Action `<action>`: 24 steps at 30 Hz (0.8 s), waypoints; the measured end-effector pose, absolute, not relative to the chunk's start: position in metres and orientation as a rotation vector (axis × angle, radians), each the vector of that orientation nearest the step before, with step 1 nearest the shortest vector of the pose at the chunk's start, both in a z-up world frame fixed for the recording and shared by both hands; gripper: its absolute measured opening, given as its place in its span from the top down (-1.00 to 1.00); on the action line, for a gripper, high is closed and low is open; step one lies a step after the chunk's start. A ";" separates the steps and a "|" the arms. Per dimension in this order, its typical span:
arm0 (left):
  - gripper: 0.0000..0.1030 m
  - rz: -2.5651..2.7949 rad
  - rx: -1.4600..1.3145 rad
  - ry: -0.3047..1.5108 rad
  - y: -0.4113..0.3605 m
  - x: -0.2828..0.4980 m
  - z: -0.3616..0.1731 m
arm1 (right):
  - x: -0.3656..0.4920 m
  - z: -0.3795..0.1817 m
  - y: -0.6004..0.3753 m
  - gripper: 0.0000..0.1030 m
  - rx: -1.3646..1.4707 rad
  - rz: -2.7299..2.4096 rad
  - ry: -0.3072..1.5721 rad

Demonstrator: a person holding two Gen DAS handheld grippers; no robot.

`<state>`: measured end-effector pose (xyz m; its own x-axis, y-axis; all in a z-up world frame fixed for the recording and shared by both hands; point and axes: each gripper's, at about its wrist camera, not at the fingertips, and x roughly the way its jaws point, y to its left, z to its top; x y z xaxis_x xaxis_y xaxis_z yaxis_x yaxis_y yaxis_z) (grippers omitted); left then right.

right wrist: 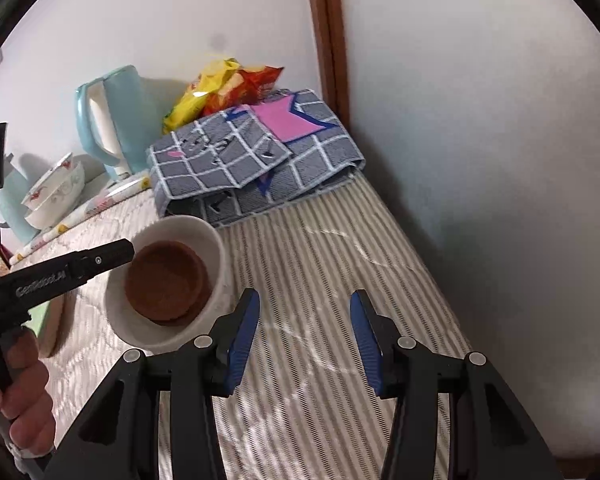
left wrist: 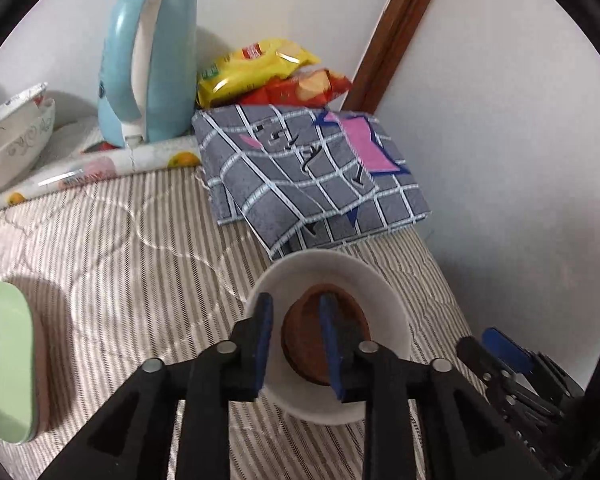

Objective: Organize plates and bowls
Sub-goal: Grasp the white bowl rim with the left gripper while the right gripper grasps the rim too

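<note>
A white bowl [left wrist: 380, 292] with a brown inside [left wrist: 300, 332] rests on the striped cloth. My left gripper [left wrist: 296, 340] straddles its near-left rim, one finger outside and one inside, narrowly parted; I cannot tell if it clamps the rim. The same bowl [right wrist: 204, 236] shows in the right wrist view with the left gripper's finger [right wrist: 100, 258] at its left rim. My right gripper [right wrist: 304, 336] is open and empty over the cloth, to the right of the bowl. A green plate [left wrist: 4, 360] lies at the left. Stacked floral bowls [left wrist: 16, 136] stand at the back left.
A light blue kettle [left wrist: 148, 68], snack bags [left wrist: 260, 68] and a folded checked grey cloth [left wrist: 308, 172] sit at the back by the wall. A fruit-print roll [left wrist: 100, 168] lies before the kettle. A white wall [right wrist: 480, 160] bounds the right side.
</note>
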<state>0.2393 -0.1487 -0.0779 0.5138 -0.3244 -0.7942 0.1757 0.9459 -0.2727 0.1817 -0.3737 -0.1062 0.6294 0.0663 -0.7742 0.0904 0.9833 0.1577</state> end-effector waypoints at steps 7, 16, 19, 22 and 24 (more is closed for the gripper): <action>0.48 -0.249 -0.175 1.012 -0.126 0.243 -0.081 | 0.203 -0.104 -0.348 0.09 0.192 0.069 0.909; 0.48 -0.247 -0.167 1.082 -0.126 0.252 -0.105 | 0.231 -0.128 -0.335 0.36 0.197 0.080 1.017; 0.48 -0.252 -0.155 1.104 -0.130 0.255 -0.114 | 0.235 -0.137 -0.329 0.50 0.154 0.071 1.049; 0.48 -0.251 -0.143 1.128 -0.133 0.258 -0.121 | 0.237 -0.139 -0.323 0.52 0.116 0.068 1.058; 0.48 -0.244 -0.135 1.136 -0.134 0.259 -0.125 | 0.238 -0.140 -0.320 0.52 0.104 0.055 1.065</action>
<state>0.2588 -0.1344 -0.1246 0.3986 -0.2602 -0.8794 0.1235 0.9654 -0.2296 0.2380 -0.3203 -0.1404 0.4838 0.0951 -0.8700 0.0052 0.9937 0.1115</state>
